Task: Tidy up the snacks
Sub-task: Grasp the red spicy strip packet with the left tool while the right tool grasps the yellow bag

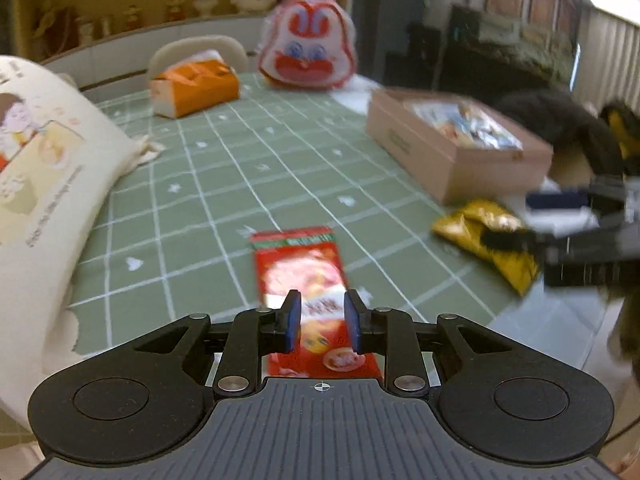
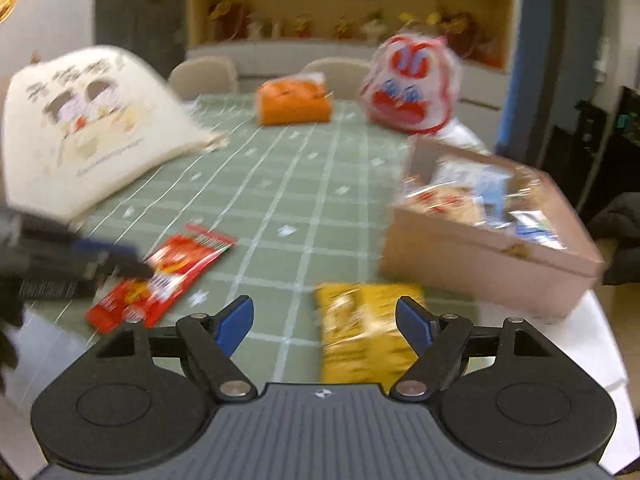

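A red snack packet point(image 1: 304, 276) lies flat on the green checked tablecloth point(image 1: 240, 184). My left gripper point(image 1: 322, 320) hovers over its near end, pads a narrow gap apart and pinching nothing. In the right wrist view the same packet point(image 2: 176, 268) lies at the left with the left gripper point(image 2: 80, 264) at its end. A yellow snack packet point(image 2: 364, 332) lies near the table's front edge. My right gripper point(image 2: 324, 320) stands wide open over it, the right finger point(image 2: 412, 320) at the packet's side. A pink box point(image 2: 480, 264) holding several snack packs stands just beyond.
A cream printed tote bag point(image 1: 44, 184) lies at the left. An orange tissue pack point(image 1: 196, 88) and a red-and-white cartoon bag point(image 1: 308, 44) sit at the far end. The pink box point(image 1: 460, 168) stands near the right edge. Chairs and a shelf stand behind the table.
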`<move>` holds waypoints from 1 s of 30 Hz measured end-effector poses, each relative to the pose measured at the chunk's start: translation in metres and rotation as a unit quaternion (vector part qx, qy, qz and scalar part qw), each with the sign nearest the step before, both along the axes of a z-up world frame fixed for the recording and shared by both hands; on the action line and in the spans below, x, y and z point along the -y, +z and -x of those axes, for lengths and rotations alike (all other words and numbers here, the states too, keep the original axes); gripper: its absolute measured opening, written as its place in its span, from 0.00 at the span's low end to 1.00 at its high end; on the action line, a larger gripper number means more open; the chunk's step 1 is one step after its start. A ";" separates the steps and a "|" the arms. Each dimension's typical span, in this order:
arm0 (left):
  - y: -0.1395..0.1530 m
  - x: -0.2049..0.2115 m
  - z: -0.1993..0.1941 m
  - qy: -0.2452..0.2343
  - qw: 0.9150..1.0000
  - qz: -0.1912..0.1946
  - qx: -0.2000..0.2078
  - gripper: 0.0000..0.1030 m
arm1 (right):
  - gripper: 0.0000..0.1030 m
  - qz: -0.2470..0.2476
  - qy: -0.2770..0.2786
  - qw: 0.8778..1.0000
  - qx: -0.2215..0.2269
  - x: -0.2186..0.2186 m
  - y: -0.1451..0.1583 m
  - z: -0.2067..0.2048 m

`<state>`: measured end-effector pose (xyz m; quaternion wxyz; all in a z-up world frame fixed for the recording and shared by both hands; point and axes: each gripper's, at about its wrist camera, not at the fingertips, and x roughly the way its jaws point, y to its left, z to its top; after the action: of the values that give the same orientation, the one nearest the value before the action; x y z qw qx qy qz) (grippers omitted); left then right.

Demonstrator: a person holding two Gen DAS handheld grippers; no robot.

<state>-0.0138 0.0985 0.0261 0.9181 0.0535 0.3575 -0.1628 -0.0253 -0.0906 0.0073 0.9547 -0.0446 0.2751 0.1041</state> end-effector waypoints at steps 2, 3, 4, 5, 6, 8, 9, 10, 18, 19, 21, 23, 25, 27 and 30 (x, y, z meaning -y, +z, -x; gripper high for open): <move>-0.006 0.009 0.000 -0.002 1.000 -0.019 0.003 0.29 | 0.77 -0.007 -0.017 1.000 -0.005 0.011 -0.003 -0.004; -0.007 0.013 0.000 -0.003 1.000 -0.027 0.005 0.30 | 0.77 -0.011 -0.024 1.000 -0.009 0.015 -0.005 -0.005; -0.007 0.015 0.000 -0.005 1.000 -0.026 0.004 0.31 | 0.77 -0.013 -0.029 0.999 -0.012 0.020 -0.008 -0.006; -0.007 0.017 -0.001 -0.008 1.000 -0.018 -0.002 0.33 | 0.77 -0.014 -0.033 0.999 -0.015 0.023 -0.012 -0.007; -0.007 0.018 -0.001 -0.010 1.000 -0.012 -0.005 0.39 | 0.77 -0.013 -0.036 0.999 -0.015 0.025 -0.016 -0.009; -0.007 0.021 -0.001 -0.012 1.000 -0.008 -0.009 0.44 | 0.78 -0.001 -0.042 0.999 -0.007 0.026 -0.025 -0.010; -0.007 0.023 -0.001 -0.012 1.000 -0.010 -0.010 0.46 | 0.80 0.003 -0.044 0.999 -0.001 0.026 -0.029 -0.010; -0.007 0.024 -0.001 -0.011 1.000 -0.011 -0.011 0.47 | 0.80 0.004 -0.042 0.999 -0.002 0.027 -0.030 -0.010; -0.006 0.030 -0.003 -0.001 1.000 -0.018 -0.014 0.48 | 0.85 -0.007 -0.046 0.999 0.000 0.030 -0.031 -0.009; -0.006 0.030 -0.003 -0.001 1.000 -0.018 -0.014 0.48 | 0.85 -0.007 -0.048 0.999 0.003 0.030 -0.031 -0.008; -0.004 0.027 -0.003 0.003 1.000 -0.014 -0.014 0.48 | 0.85 -0.006 -0.049 0.999 0.005 0.030 -0.031 -0.006; -0.001 0.024 -0.001 0.016 1.000 -0.017 -0.002 0.47 | 0.85 -0.006 -0.049 0.999 0.008 0.031 -0.031 -0.005; 0.002 0.018 0.000 0.034 0.999 -0.030 0.016 0.47 | 0.85 -0.009 -0.047 0.999 0.011 0.032 -0.030 -0.004; 0.003 0.007 -0.002 0.050 0.998 -0.024 0.013 0.47 | 0.85 -0.014 -0.046 0.999 0.014 0.033 -0.030 -0.003; 0.004 -0.015 -0.007 0.074 0.997 0.020 -0.007 0.46 | 0.85 -0.019 -0.047 0.998 0.023 0.033 -0.027 0.001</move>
<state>-0.0066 0.1135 0.0299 0.9258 0.0073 0.3639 -0.1016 -0.0264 -0.1240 -0.0200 0.9653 -0.0155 0.2528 0.0632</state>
